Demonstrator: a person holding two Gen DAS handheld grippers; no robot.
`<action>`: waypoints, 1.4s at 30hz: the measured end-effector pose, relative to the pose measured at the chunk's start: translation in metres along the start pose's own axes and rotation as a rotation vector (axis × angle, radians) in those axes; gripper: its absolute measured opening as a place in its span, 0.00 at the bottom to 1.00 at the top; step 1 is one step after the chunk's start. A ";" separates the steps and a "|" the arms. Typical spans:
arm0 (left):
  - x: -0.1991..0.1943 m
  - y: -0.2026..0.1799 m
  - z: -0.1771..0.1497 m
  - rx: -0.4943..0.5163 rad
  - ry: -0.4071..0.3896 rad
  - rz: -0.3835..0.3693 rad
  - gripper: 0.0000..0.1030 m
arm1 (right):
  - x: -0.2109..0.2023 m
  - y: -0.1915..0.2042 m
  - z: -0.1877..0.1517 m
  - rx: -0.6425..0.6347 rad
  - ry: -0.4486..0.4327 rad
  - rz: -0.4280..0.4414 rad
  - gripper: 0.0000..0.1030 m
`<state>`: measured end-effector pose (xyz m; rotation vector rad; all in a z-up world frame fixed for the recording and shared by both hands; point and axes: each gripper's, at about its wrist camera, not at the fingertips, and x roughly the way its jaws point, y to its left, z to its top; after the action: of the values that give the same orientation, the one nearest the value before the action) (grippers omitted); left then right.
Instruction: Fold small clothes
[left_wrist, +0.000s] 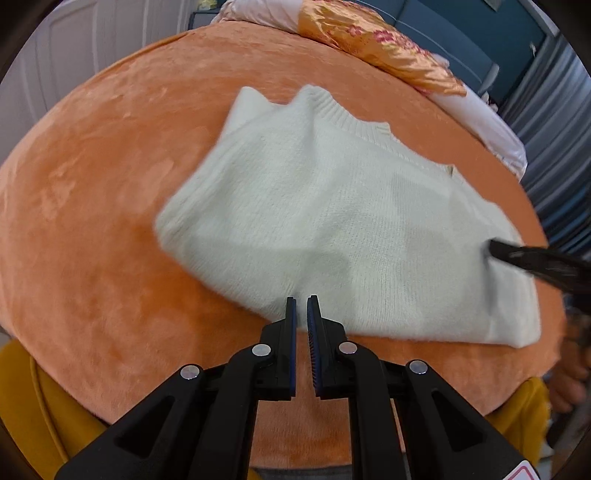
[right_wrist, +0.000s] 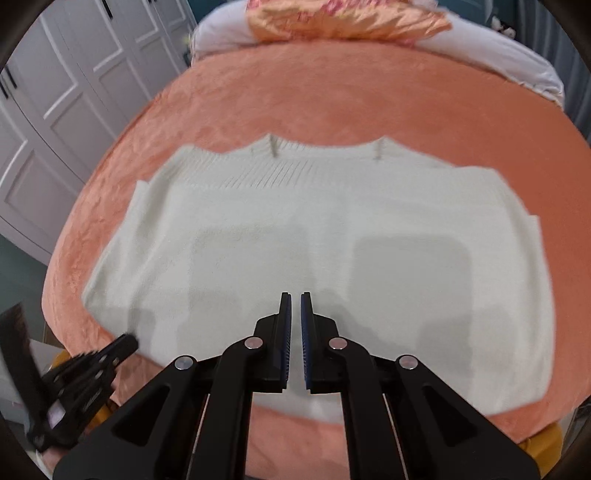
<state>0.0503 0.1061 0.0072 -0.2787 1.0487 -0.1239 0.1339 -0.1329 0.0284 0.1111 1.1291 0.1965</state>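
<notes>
A white knit sweater (left_wrist: 332, 221) (right_wrist: 295, 229) lies folded on the orange plush bed cover (left_wrist: 92, 184) (right_wrist: 332, 103), ribbed collar toward the far side. My left gripper (left_wrist: 302, 300) hovers at the sweater's near edge, its jaws shut with only a thin slit and nothing between them. In the right wrist view it shows as a blurred black shape (right_wrist: 129, 341) at the sweater's lower left corner. My right gripper (right_wrist: 295, 295) is over the sweater's near middle, shut and empty. Its blurred tip (left_wrist: 493, 245) appears over the sweater's right side in the left wrist view.
An orange satin pillow (left_wrist: 380, 44) (right_wrist: 343, 18) and white bedding (left_wrist: 480, 118) lie at the far end of the bed. White wardrobe doors (right_wrist: 55, 92) stand to the left. Yellow fabric (left_wrist: 37, 387) shows below the cover's near edge. A hand (left_wrist: 569, 373) is at the right.
</notes>
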 end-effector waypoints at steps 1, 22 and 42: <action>-0.005 0.004 -0.001 -0.011 -0.010 0.000 0.17 | 0.010 0.003 0.001 -0.009 0.021 -0.018 0.05; 0.020 0.060 0.043 -0.403 -0.040 -0.172 0.65 | 0.052 0.016 0.015 -0.090 0.044 -0.070 0.03; -0.058 -0.185 0.064 0.191 -0.212 -0.226 0.08 | -0.063 -0.112 -0.116 0.186 -0.138 0.091 0.27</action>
<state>0.0824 -0.0467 0.1386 -0.2312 0.7866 -0.3881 0.0140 -0.2565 0.0141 0.3369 1.0042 0.1624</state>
